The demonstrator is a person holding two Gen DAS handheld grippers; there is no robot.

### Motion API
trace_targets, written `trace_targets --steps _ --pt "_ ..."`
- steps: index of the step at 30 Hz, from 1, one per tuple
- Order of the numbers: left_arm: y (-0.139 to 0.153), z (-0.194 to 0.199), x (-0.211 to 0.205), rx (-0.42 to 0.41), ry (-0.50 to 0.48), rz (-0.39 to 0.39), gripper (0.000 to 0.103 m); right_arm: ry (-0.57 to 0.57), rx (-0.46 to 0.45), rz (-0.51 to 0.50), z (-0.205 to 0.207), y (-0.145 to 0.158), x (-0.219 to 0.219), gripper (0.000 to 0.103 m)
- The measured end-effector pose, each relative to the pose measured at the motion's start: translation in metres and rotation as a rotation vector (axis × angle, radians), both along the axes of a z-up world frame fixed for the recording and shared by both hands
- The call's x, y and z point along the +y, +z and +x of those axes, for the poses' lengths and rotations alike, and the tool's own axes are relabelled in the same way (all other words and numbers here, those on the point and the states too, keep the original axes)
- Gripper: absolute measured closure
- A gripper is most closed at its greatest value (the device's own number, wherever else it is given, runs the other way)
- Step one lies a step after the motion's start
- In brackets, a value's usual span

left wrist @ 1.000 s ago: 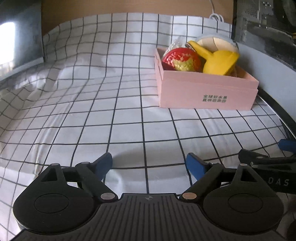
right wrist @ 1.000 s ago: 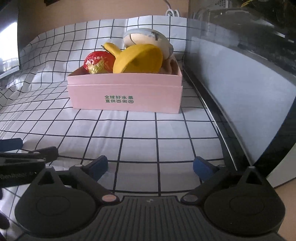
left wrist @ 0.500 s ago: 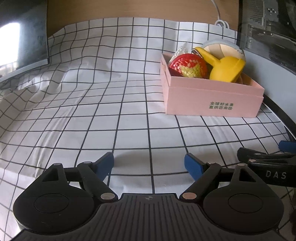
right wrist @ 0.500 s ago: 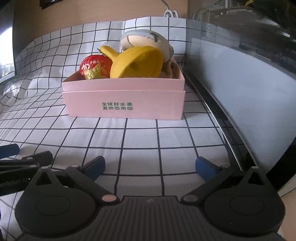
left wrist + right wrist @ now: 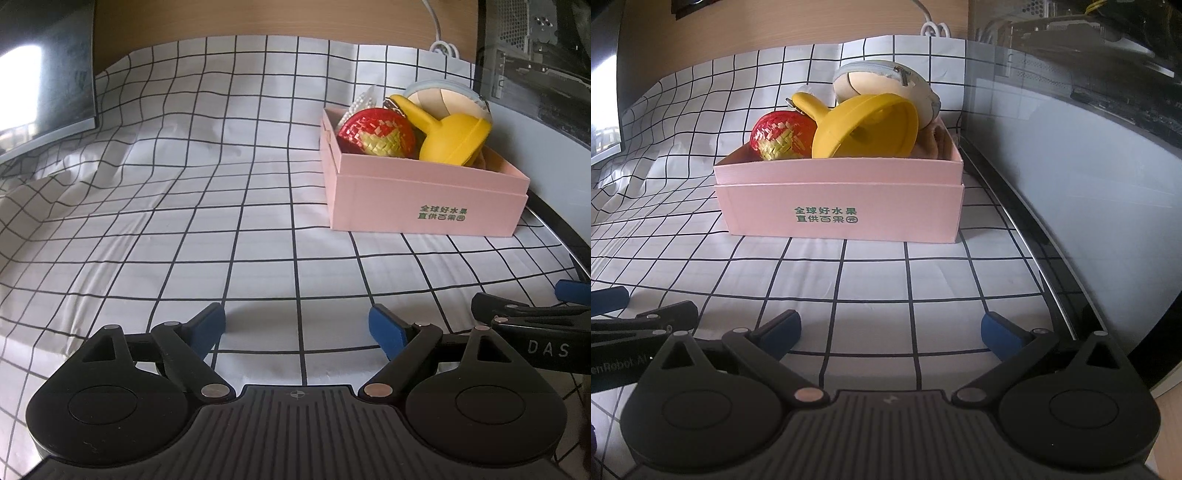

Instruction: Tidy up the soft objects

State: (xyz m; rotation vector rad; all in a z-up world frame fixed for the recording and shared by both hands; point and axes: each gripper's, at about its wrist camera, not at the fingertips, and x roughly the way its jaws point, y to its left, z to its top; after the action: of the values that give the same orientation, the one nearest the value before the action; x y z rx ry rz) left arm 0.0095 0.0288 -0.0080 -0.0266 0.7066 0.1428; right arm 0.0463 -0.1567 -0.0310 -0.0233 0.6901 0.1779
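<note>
A pink box (image 5: 424,206) (image 5: 842,206) with green print stands on the checked cloth at the right. Inside it lie a red woven ball (image 5: 376,131) (image 5: 781,136), a yellow funnel (image 5: 448,138) (image 5: 866,127) and a round beige zip pouch (image 5: 448,98) (image 5: 882,83). My left gripper (image 5: 297,326) hovers low over the cloth, well short of the box, open with nothing between its fingers. My right gripper (image 5: 890,328) sits just in front of the box, open as well and holding nothing. Each gripper shows at the edge of the other's view.
The white cloth with black grid lines (image 5: 184,221) covers the table and is wrinkled at the left. A dark monitor (image 5: 44,74) stands at the far left. A glass-sided computer case (image 5: 1071,147) runs along the right edge. A white cable (image 5: 931,26) hangs at the back wall.
Both grippers have tilted and drawn slightly nearer the pink box, which now looks larger in the right wrist view. Both stay open; nothing was picked up or released.
</note>
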Motion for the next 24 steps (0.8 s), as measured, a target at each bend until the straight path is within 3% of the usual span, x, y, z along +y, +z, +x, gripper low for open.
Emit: trace_targets --steps 24 --pt "-0.0007 0.0009 -0.0023 0.002 -0.007 -0.002 0.012 0.003 0.000 0.000 0.0000 -0.0002 -0.0005 0.000"
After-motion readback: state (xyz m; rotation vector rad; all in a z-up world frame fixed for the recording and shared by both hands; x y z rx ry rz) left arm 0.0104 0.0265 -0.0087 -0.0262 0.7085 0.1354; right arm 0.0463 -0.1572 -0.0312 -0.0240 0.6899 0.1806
